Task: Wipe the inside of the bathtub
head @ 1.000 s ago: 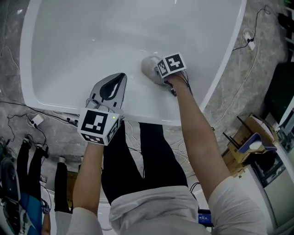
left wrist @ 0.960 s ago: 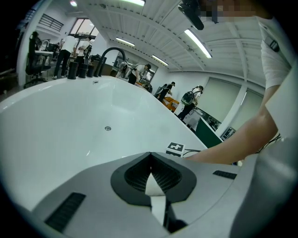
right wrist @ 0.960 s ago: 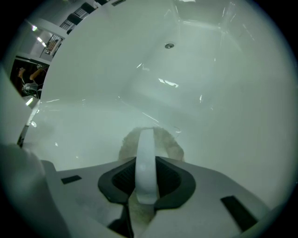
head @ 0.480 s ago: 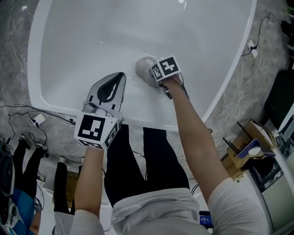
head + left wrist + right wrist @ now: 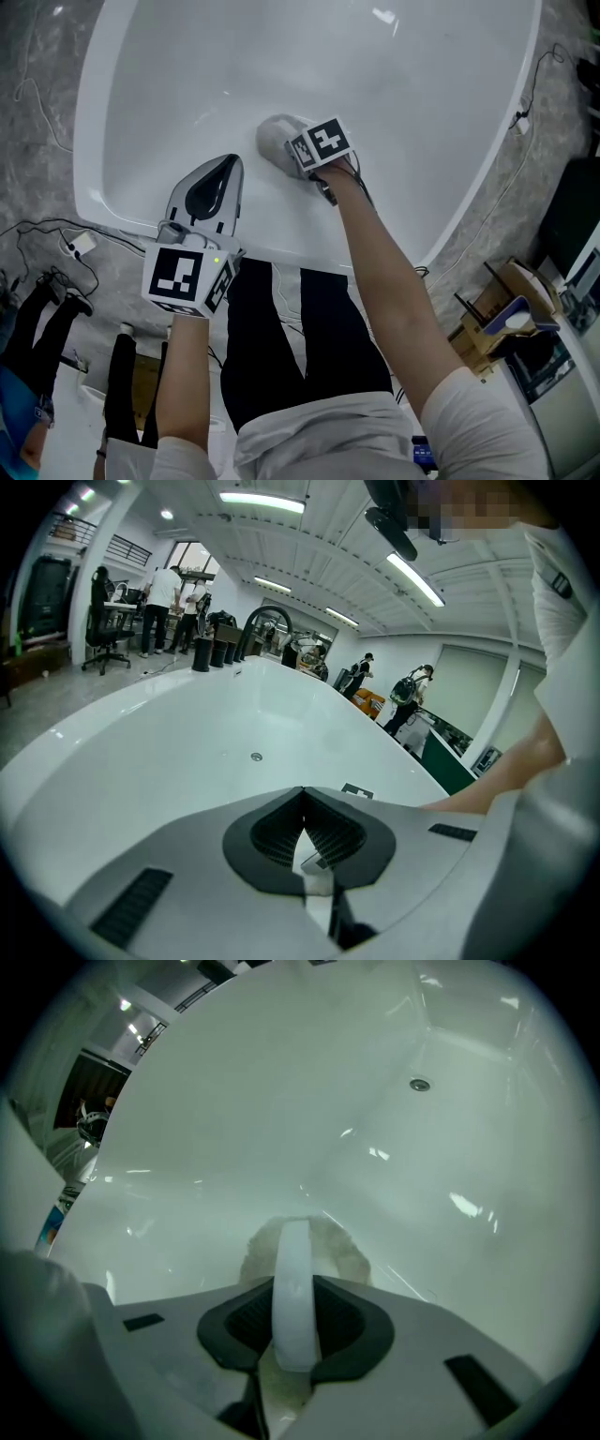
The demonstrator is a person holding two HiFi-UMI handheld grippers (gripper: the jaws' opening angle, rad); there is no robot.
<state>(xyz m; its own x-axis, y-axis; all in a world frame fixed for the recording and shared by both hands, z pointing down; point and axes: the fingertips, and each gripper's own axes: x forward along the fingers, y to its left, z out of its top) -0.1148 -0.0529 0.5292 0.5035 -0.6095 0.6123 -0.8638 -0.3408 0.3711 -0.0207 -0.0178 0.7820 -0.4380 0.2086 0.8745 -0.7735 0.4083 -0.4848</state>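
The white bathtub (image 5: pixel 394 84) fills the head view. My right gripper (image 5: pixel 294 148) is down inside it, by the near wall, shut on the white handle (image 5: pixel 294 1279) of a pale round scrubbing pad (image 5: pixel 274 134). In the right gripper view the pad (image 5: pixel 333 1246) lies flat against the tub's wall (image 5: pixel 281 1101), just past the jaws. My left gripper (image 5: pixel 231 161) hovers over the tub's near rim (image 5: pixel 141 220), left of the pad, with its jaws shut and nothing between them (image 5: pixel 302 791).
A small drain fitting (image 5: pixel 419 1084) sits on the tub floor beyond the pad. Cables (image 5: pixel 56 234) and a white plug (image 5: pixel 79 245) lie on the grey floor left of the tub. Boxes (image 5: pixel 511 300) stand at the right. Several people (image 5: pixel 169 597) stand far off.
My right gripper has slid the pad to the left along the tub's near wall, closer to the left gripper. The left gripper stays over the rim, still shut.
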